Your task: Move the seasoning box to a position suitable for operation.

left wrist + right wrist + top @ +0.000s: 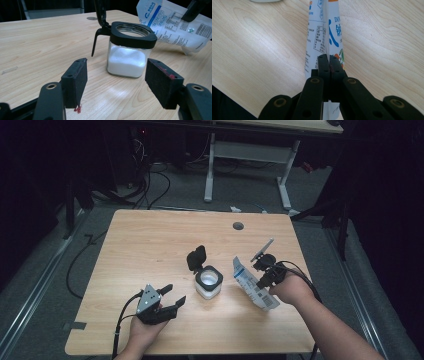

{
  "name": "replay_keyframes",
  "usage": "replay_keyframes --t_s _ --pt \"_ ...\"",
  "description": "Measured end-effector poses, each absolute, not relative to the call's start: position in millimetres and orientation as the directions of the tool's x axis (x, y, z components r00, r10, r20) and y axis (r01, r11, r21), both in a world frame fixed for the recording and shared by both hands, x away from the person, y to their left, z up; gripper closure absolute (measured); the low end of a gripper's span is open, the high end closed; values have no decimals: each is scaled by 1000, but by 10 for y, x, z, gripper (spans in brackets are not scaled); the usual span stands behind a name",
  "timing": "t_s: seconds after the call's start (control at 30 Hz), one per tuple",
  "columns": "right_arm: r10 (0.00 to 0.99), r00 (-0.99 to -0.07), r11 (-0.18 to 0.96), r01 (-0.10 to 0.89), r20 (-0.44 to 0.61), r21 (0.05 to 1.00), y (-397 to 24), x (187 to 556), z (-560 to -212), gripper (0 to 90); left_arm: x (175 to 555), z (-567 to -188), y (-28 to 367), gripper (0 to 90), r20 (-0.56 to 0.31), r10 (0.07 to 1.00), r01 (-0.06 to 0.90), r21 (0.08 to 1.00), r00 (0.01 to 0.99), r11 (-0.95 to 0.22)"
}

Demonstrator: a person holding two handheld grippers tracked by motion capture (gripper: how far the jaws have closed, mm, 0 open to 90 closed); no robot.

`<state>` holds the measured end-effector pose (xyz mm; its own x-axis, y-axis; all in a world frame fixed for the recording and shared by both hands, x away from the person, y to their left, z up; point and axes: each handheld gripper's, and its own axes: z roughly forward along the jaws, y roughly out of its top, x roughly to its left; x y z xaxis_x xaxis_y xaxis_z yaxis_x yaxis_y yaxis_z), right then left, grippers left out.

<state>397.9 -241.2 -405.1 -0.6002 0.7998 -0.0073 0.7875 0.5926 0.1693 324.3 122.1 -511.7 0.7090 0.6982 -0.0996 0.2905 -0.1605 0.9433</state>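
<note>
In the high view, the left gripper (pixel 176 295) is sitting at the lower left of the wooden table (pixel 150 240), held in the person's left hand (pixel 142 330), with its jaws spread apart and nothing between them. In the left gripper view its two black pads (pixel 75 80) are standing wide, framing the jar (pixel 128 50) without touching it.

The jar (pixel 208 282) is standing upright near the middle of the frame in the high view, just right of the left gripper. It is a square glass jar partly filled with white powder, wearing a black collar, and its hinged black lid (pixel 196 258) is standing open above and to the left of the mouth.

Further right, the white pouch (pixel 254 285) with blue print is tilting, its upper end leaning toward the jar but staying apart from it. The right gripper (pixel 260 282) is clamping it, carried by the person's right hand (pixel 292 290). In the right gripper view the jaws are pressing together on the pouch (pixel 324 32), pinching its folded edge above the table.
</note>
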Motion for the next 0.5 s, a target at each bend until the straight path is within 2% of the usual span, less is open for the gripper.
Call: replay_keyframes --t_s 0.13,0.5 --pt "809 -588 577 791 -10 202 -2439 3962 -4026 900 3254 -5118 1270 348 -98 705 292 943 702 -159" --pt "843 -538 495 774 -1 394 -2587 3875 -3947 900 3300 -5134 1379 350 -107 721 310 938 685 -155"
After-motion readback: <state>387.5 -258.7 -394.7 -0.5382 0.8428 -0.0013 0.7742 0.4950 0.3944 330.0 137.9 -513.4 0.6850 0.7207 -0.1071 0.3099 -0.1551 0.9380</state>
